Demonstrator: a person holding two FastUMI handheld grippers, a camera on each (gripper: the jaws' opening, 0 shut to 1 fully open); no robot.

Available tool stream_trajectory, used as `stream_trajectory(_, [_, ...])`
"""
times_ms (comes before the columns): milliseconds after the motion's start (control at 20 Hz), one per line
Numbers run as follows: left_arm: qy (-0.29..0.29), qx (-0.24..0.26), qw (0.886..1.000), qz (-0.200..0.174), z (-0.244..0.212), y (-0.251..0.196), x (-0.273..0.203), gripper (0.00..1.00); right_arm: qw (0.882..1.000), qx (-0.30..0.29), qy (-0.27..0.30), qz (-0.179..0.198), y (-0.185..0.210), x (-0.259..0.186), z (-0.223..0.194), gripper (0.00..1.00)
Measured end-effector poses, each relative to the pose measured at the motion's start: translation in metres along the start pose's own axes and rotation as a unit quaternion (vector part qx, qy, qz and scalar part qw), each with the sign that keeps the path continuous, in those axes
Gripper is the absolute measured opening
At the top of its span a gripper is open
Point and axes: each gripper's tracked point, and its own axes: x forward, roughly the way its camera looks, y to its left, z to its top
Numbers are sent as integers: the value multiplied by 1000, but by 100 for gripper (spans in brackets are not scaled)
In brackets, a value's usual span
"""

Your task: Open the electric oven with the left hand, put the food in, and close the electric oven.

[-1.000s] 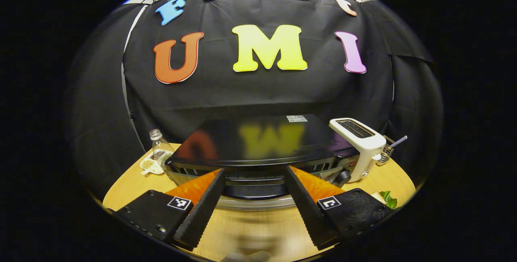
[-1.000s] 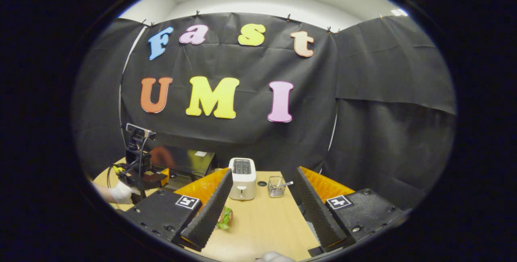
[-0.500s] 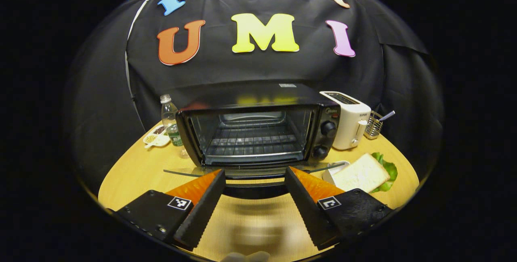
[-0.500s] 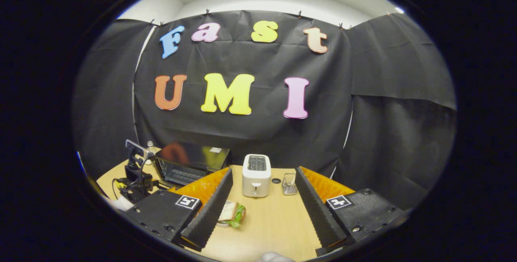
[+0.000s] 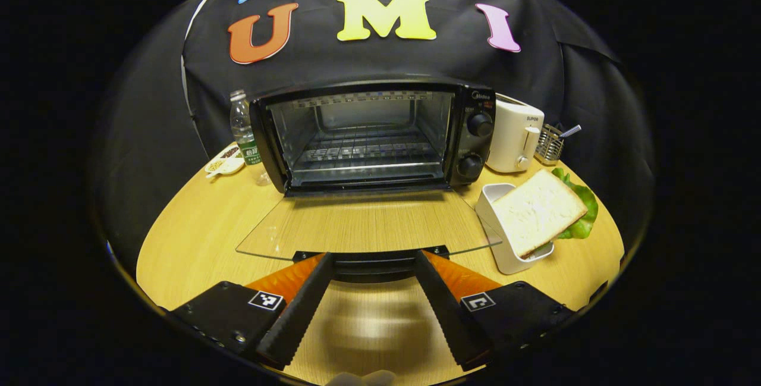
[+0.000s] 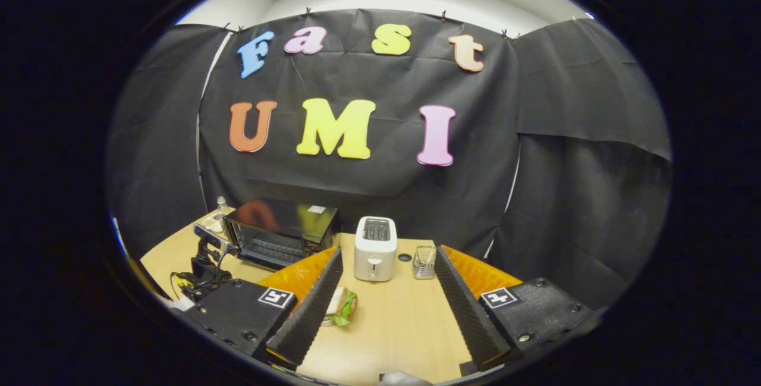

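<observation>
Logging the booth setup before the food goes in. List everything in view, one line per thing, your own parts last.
electric oven: 1, black, back centre of table, glass door folded down flat, rack inside bare
toaster: 1, white, right of the oven
utensil basket: 1, wire, right of the toaster
sandwich: 1, white bread over green lettuce, on a white tray front right of the oven
water bottle: 1, clear, left of the oven
small dish: 1, white, by the bottle
table: 1, light wood
left gripper: 1, open, fingers either side of the door handle
right gripper: 1, open, above the table
</observation>
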Motion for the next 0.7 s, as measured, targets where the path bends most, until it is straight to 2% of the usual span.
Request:
stream_trajectory(50, [10,1,1000,-1,-6,-1,4,93,1000,1,4,-1,-2,1,-2,92])
stream_trajectory(100, [26,2,1000,-1,-14,1,8,100,1000,3,7,-1,-2,2,-5,92])
stream_trajectory(150, [39,1,999,-2,-21,1,13,93,1000,3,11,-1,-4,4,-7,92])
stream_trajectory(300, [31,3,999,-4,-19,-1,12,93,1000,-1,13,3,-2,11,-11,92])
stream_trajectory(350, [28,3,1000,-5,-17,0,9,93,1000,2,16,13,2,16,-16,92])
stream_trajectory(400, [24,-3,1000,-6,-16,1,5,93,999,6,25,25,7,23,-27,99])
stream_trajectory(550, [-4,-21,1000,4,0,17,-20,93,995,39,60,69,23,53,-64,99])
stream_trajectory(700, [-51,-27,998,19,30,37,-63,93,981,99,117,122,47,88,-122,99])
